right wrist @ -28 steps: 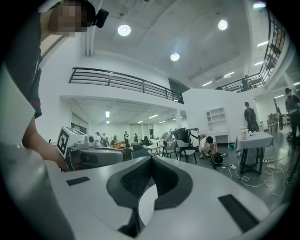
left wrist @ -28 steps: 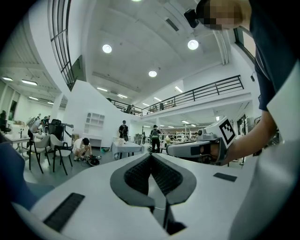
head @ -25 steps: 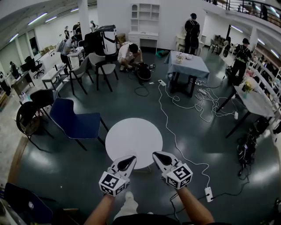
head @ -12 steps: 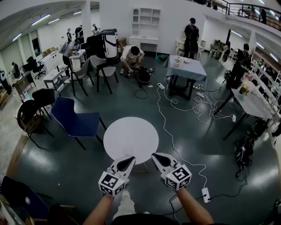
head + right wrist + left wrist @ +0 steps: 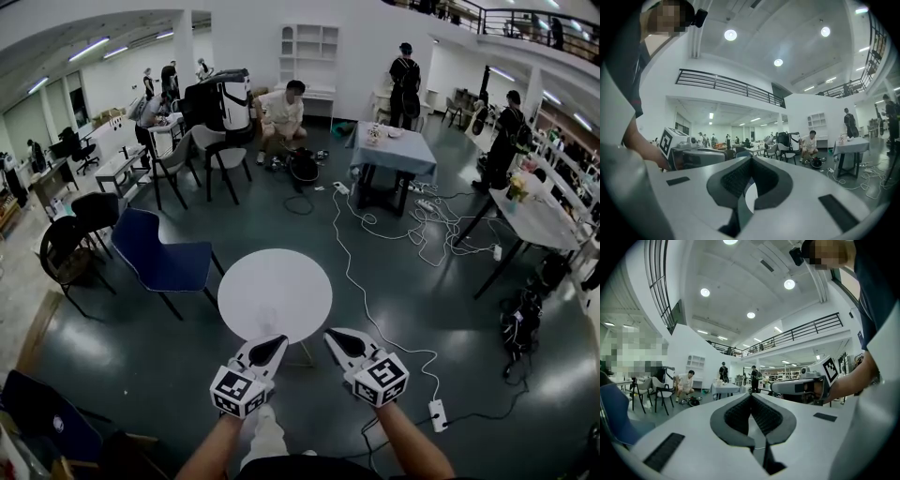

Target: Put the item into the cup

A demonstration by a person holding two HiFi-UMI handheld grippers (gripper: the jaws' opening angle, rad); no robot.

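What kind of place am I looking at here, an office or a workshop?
Probably a big open lab or workshop hall: a railed upper gallery overlooks it, loose cables trail across the dark floor, and people work among scattered tables and chairs.

1. Your left gripper (image 5: pixel 273 346) and right gripper (image 5: pixel 336 339) have white shells with dark, ribbed pads.
2. At the rear of each gripper sits a marker cube (image 5: pixel 239 392) with black-and-white squares.
3. You wear a dark top (image 5: pixel 309 466) and a black head camera (image 5: pixel 797 255).
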